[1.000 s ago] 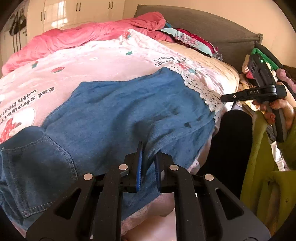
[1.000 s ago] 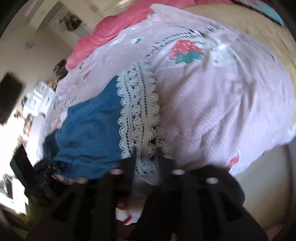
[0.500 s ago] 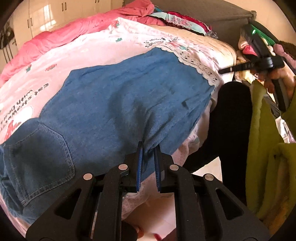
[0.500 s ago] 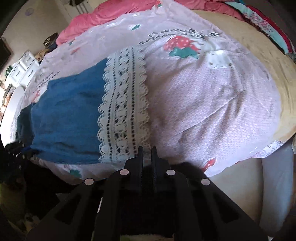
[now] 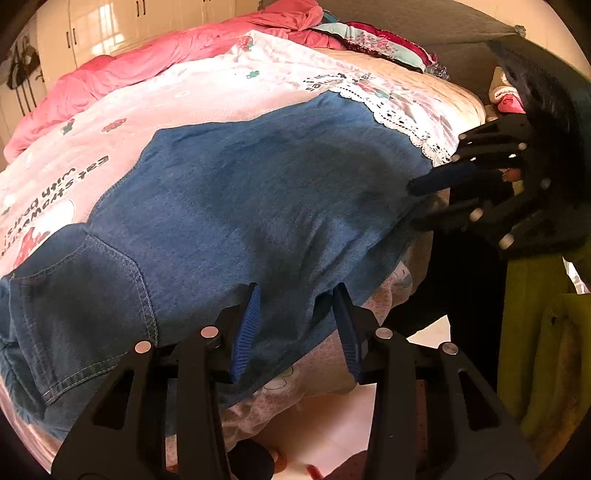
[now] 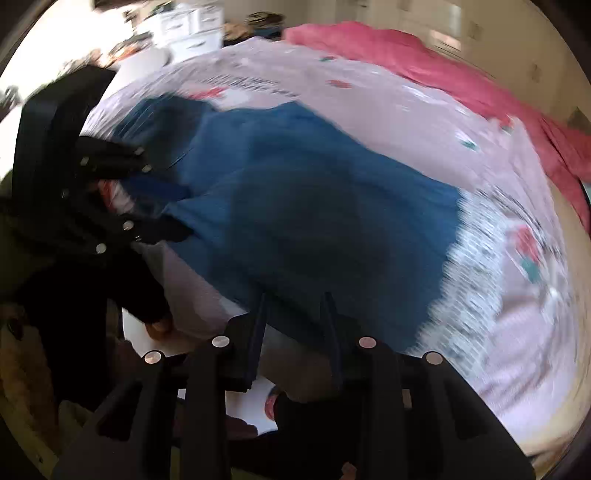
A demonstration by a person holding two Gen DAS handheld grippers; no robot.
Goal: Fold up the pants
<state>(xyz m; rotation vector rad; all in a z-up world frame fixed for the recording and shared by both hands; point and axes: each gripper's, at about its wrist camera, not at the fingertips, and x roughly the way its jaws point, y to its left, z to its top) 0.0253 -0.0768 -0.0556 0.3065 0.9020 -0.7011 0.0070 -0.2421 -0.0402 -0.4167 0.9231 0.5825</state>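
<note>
Blue denim pants point(image 5: 258, 206) lie spread flat across the bed, back pocket point(image 5: 85, 295) at the near left. My left gripper point(image 5: 295, 326) sits at their near edge. Its jaws are opening, and the denim hem lies loose between the blue pads without being pinched. My right gripper point(image 5: 419, 205) reaches in from the right at the pants' far end. In its own blurred view the right gripper point(image 6: 293, 332) straddles the denim edge point(image 6: 314, 206) with jaws opening and nothing clamped. There the left gripper point(image 6: 181, 212) shows at the left.
A pink strawberry quilt point(image 5: 155, 99) with a lace band point(image 5: 402, 125) covers the bed. A bright pink duvet point(image 5: 122, 66) and piled clothes point(image 5: 369, 40) lie by the grey headboard point(image 5: 424, 22). A green garment point(image 5: 543, 332) hangs at the right, above pale floor point(image 5: 332, 424).
My left jaws, shut on a denim fold before, have parted. My right gripper swung from over the lace band to the pants' end, rolled over, and its jaws have parted.
</note>
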